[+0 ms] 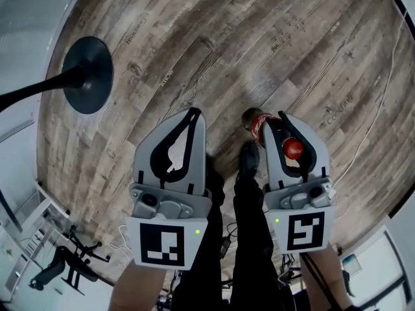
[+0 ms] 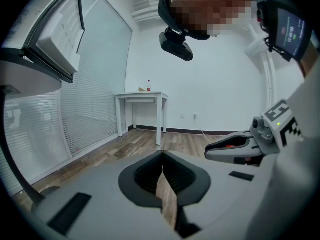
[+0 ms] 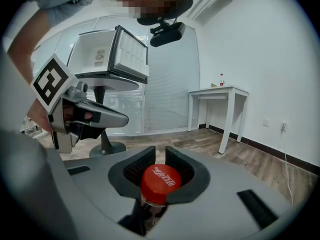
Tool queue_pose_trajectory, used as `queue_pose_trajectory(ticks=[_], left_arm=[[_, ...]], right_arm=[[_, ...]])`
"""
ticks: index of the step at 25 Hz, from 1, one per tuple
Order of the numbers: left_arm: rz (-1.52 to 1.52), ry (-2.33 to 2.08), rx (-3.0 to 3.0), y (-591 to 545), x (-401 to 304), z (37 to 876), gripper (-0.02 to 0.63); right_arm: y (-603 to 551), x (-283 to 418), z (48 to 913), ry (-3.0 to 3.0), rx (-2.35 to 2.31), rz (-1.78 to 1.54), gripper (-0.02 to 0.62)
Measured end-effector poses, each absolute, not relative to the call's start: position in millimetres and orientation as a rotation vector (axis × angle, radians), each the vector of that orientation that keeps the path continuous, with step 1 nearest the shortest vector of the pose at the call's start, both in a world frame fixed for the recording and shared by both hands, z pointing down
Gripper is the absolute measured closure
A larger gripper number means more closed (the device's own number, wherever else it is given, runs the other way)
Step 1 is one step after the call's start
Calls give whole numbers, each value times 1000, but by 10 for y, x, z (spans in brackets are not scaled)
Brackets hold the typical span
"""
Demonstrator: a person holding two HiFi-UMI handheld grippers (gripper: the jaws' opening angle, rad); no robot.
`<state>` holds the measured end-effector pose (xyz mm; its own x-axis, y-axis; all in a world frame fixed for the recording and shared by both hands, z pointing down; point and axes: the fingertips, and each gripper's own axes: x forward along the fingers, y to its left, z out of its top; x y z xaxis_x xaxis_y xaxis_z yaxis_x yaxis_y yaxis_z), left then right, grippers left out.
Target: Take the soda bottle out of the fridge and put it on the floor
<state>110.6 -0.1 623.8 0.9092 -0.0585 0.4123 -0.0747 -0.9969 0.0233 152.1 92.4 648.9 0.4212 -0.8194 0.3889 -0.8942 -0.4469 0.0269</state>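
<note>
The right gripper (image 3: 160, 153) is clamped on the neck of the red-capped, red-labelled plastic soda bottle (image 3: 160, 183). The cap sits between its jaws just behind the fingertips, and the body hangs below them. Alongside, the left gripper (image 2: 162, 156) has its jaws together, empty.

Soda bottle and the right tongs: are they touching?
Touching. The right gripper view shows the right tongs closed on the soda bottle just under its red cap, both pads pressed against it with no gap.

- soda bottle (image 1: 293, 148) between the jaws of the right gripper (image 1: 290, 127), lower right of centre
- left gripper (image 1: 192, 118) just left of it
- stand base (image 1: 87, 75) on the floor (image 1: 259, 44), upper left
</note>
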Motion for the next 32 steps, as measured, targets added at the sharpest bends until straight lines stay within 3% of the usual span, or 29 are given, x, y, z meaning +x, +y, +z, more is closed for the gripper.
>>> queue_pose_trajectory(ticks=[32], left_arm=[[735, -93, 2984, 55, 890, 7435, 589]], right_arm=[[1110, 1474, 7868, -1456, 2411, 547, 518]])
